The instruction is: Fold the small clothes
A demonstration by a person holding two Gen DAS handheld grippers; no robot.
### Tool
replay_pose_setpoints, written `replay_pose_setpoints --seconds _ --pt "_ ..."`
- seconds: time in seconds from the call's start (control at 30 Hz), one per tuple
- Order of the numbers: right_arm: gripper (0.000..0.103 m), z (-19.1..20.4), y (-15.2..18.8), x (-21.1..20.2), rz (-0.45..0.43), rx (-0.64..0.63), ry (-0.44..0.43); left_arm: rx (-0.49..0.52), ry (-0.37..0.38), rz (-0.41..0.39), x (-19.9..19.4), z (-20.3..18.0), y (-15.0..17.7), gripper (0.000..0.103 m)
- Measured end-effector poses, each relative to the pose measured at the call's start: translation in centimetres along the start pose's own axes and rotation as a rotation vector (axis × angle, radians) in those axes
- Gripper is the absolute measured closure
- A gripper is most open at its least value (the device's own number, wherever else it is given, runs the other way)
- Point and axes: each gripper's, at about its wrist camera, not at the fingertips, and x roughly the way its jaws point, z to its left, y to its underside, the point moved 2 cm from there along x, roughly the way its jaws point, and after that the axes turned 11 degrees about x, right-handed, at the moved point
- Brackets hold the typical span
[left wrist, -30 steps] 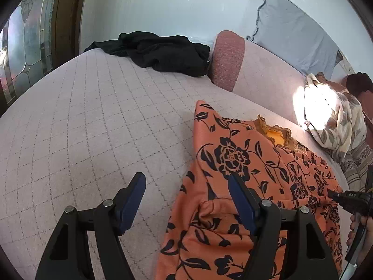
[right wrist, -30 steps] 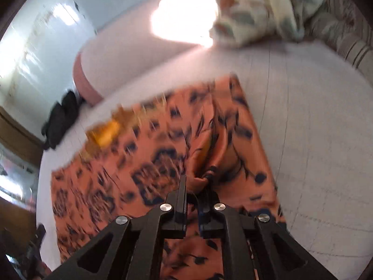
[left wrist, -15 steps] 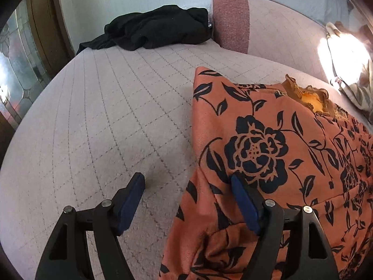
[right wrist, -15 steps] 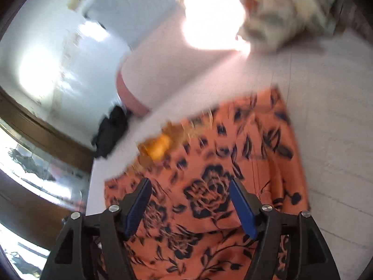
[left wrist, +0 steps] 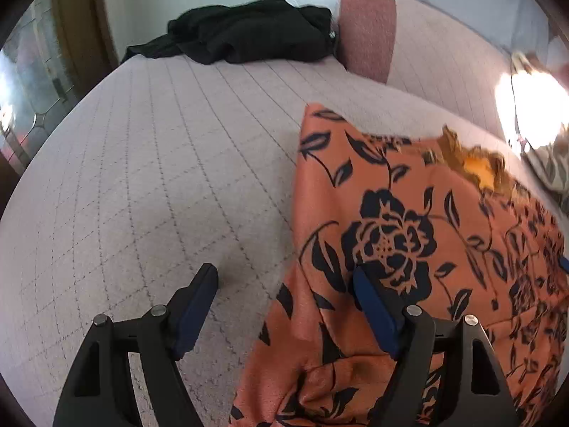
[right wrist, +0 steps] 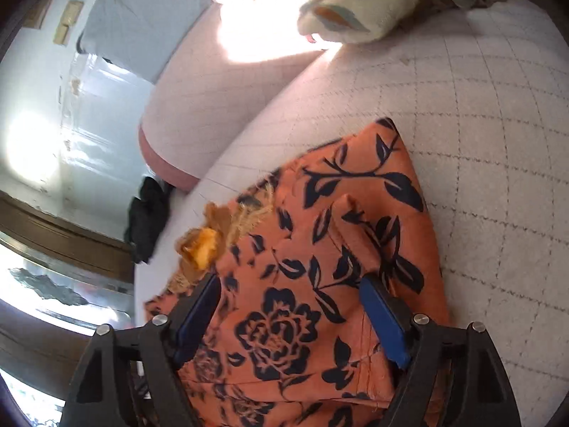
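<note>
An orange garment with a black flower print (left wrist: 409, 235) lies spread on the pale quilted bed, its frilly yellow-brown collar (left wrist: 476, 163) at the far side. My left gripper (left wrist: 284, 281) is open over the garment's left edge, one finger over bare quilt, the other above the cloth. In the right wrist view the same garment (right wrist: 320, 256) lies below my right gripper (right wrist: 290, 290). Its jaws are opening and stand wide, with cloth beneath them and nothing pinched. A raised fold of cloth (right wrist: 350, 213) stands just ahead of it.
A black garment (left wrist: 245, 35) lies heaped at the far end of the bed (left wrist: 142, 178), beside a pink bolster (left wrist: 370, 32). A leaf-print blanket (right wrist: 359, 3) sits at the bed's other end in bright sunlight. A dark wooden frame with patterned glass (right wrist: 53, 249) borders the bed.
My right gripper has let go of the pinched fold of orange cloth and opened wide. My left gripper has come forward and tipped down over the garment's left edge, staying open.
</note>
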Motion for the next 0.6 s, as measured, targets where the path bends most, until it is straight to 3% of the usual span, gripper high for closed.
replay_pose_setpoints --seconds 0.07,0.17,0.23,0.3,0.33,0.4,0.53,0.6 --pt "0.019 1.9 -0.4 -0.9 -0.013 -0.069 -0.077 -0.008 0.015 -0.063 -1.1 0.3 -0.8 0.024" --pt "0.019 2.2 -2.7 0.7 0.005 -0.059 -0.062 -0.003 0.081 -0.130 -1.8 -0.1 -2.3 0.024" --pt "0.020 -0.2 -4.3 2.5 0.006 0.008 0.036 0.038 0.071 -0.083 -0.1 -0.8 -3.3 0.024" --pt "0.020 -1.5 -4.8 2.4 -0.007 0.093 -0.016 0.025 -0.014 0.024 2.8 -0.3 -3.9 0.023" --pt "0.020 -0.9 -4.7 1.7 -0.024 0.082 -0.023 -0.004 -0.030 0.039 3.4 0.4 -4.1 0.023" --pt "0.019 0.9 -4.1 0.7 -0.034 0.010 -0.054 -0.035 -0.068 0.029 3.5 1.4 -4.7 0.022" --pt "0.019 2.2 -3.1 0.5 -0.004 -0.046 -0.097 -0.003 -0.132 0.025 3.8 1.5 -6.1 0.022" --pt "0.019 0.9 -3.0 2.1 0.048 -0.043 -0.001 -0.024 -0.118 0.050 4.7 1.8 -6.1 0.022"
